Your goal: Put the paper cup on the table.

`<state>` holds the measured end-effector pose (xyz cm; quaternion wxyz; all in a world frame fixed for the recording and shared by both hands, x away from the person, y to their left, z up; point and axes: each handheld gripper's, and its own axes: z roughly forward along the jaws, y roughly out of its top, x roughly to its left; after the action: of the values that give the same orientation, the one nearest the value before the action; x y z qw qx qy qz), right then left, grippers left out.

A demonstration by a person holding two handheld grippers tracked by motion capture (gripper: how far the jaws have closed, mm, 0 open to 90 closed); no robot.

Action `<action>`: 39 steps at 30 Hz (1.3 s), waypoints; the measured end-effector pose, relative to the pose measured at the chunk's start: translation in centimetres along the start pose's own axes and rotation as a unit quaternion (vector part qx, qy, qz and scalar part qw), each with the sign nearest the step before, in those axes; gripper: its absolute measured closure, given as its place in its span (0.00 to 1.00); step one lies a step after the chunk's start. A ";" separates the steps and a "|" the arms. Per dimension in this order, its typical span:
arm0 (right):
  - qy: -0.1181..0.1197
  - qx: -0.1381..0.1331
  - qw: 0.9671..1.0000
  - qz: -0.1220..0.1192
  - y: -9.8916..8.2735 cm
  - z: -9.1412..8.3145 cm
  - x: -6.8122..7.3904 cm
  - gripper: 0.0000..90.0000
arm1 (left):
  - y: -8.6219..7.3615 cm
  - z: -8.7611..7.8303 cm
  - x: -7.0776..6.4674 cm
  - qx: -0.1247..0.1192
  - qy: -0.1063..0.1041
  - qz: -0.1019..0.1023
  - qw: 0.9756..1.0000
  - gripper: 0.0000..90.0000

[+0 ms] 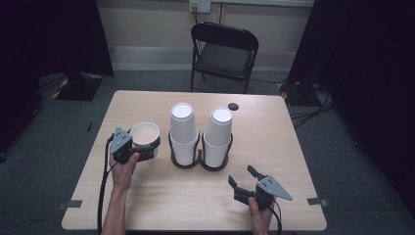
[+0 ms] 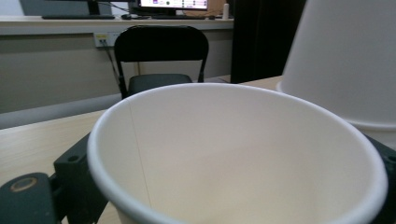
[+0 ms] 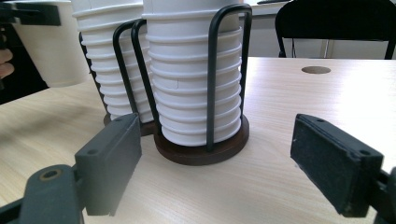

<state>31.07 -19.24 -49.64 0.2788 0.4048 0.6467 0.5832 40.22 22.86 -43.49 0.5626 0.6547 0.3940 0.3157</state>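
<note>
L gripper (image 1: pixel 139 152) holds upright paper cup (image 1: pixel 145 135) between its fingers, left of the two cup stacks (image 1: pixel 183 134) on the bench (image 1: pixel 195 196). R gripper (image 1: pixel 243 181) fingers wide open, empty. Advice: keep cup level, grip soft so wall is not crushed.

All views share the two cup stacks (image 1: pixel 200 137), high view from above.
</note>
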 end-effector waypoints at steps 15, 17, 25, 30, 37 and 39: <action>-0.002 0.006 1.000 -0.013 0.0 0.1 0.3 0.18 | -1.8 2.8 0.8 0.029 0.009 -0.008 0.999 0.07; -0.001 0.006 1.000 -0.012 0.0 0.1 0.3 0.18 | -2.1 3.1 1.0 0.033 0.012 -0.012 0.999 0.07; -0.001 0.008 1.000 -0.012 0.0 0.2 0.2 0.18 | -3.1 3.5 1.2 0.050 0.018 -0.014 0.998 0.07; 0.000 0.017 1.000 -0.018 0.1 0.3 0.3 0.18 | -3.2 3.8 0.7 0.059 0.022 -0.006 0.998 0.09; 0.001 0.017 1.000 -0.017 0.1 0.3 0.3 0.18 | -3.5 3.9 0.6 0.096 0.035 -0.003 0.995 0.11; 0.001 0.017 1.000 -0.018 0.1 0.3 0.3 0.18 | -3.7 4.0 0.7 0.107 0.042 -0.009 0.993 0.12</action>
<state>31.22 -18.79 -49.56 0.2815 0.3969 0.6645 0.5672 43.41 21.70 -47.79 0.4751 0.6934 0.4548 0.2943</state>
